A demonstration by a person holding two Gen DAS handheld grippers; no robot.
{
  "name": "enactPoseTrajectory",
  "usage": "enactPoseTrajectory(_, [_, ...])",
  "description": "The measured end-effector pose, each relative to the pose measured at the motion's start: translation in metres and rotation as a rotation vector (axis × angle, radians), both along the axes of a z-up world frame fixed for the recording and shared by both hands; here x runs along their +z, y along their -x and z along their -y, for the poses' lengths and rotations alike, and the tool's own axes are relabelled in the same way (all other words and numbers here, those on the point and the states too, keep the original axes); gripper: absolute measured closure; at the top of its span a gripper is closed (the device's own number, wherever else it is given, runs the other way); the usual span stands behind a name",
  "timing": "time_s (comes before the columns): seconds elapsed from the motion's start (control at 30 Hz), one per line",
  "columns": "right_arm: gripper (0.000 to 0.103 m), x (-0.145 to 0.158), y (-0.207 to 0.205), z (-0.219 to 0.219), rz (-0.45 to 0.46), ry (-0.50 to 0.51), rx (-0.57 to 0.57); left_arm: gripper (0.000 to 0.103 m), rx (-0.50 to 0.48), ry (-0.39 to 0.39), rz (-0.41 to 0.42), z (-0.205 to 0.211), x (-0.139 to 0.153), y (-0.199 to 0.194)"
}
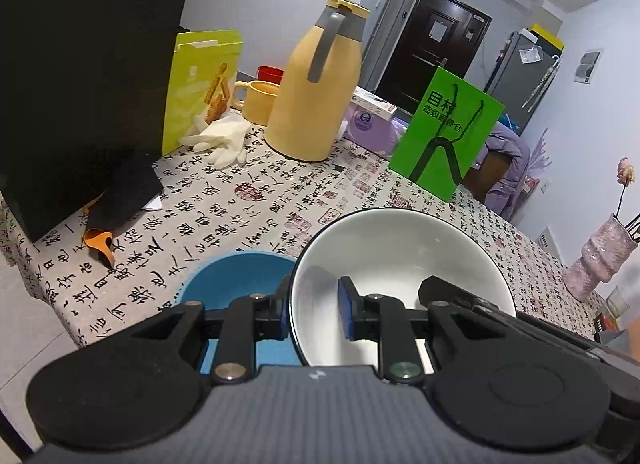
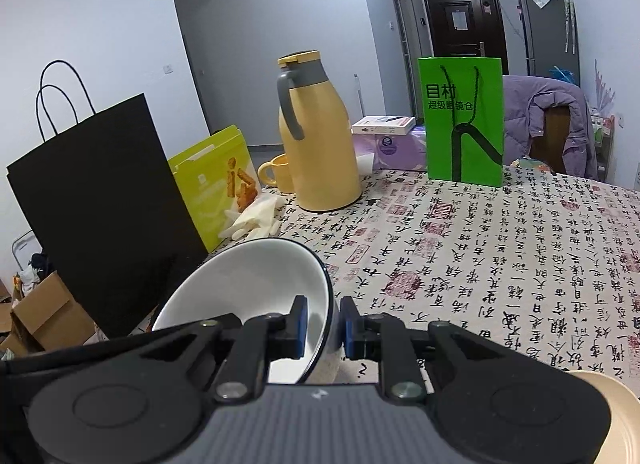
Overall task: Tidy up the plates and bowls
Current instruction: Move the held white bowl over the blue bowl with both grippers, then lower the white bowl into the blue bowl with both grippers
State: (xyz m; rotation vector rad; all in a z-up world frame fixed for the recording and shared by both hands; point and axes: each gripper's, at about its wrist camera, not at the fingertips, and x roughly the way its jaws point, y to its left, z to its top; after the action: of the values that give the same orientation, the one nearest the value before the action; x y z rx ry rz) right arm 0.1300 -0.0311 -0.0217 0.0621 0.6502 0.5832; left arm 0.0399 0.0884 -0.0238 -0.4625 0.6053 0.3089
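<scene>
white bowl (image 1: 404,264) is clamped at opposite rims by left gripper (image 1: 314,314) and right gripper (image 2: 324,328) | judged glazed, rigid, slippery, breakable | rim hold suits

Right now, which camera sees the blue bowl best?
The left wrist view. There the round blue bowl sits on the table beside the white bowl that the left gripper pinches by its rim, though the gripper hides its near part. The right wrist view does not show the blue bowl at all.

White bowl (image 1: 400,256) with dark rim beside a blue bowl (image 1: 240,280); yellow thermos jug (image 1: 316,83); calligraphy-print bench cloth (image 1: 224,207).
</scene>
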Motion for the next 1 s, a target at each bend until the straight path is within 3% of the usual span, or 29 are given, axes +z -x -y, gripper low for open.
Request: enactPoseTrajectory(1.0, [0.084, -0.023, -0.013, -0.034, -0.065, 0.016, 0.037, 0.080, 0.035, 0.025, -0.044, -0.032, -0.023, -0.003])
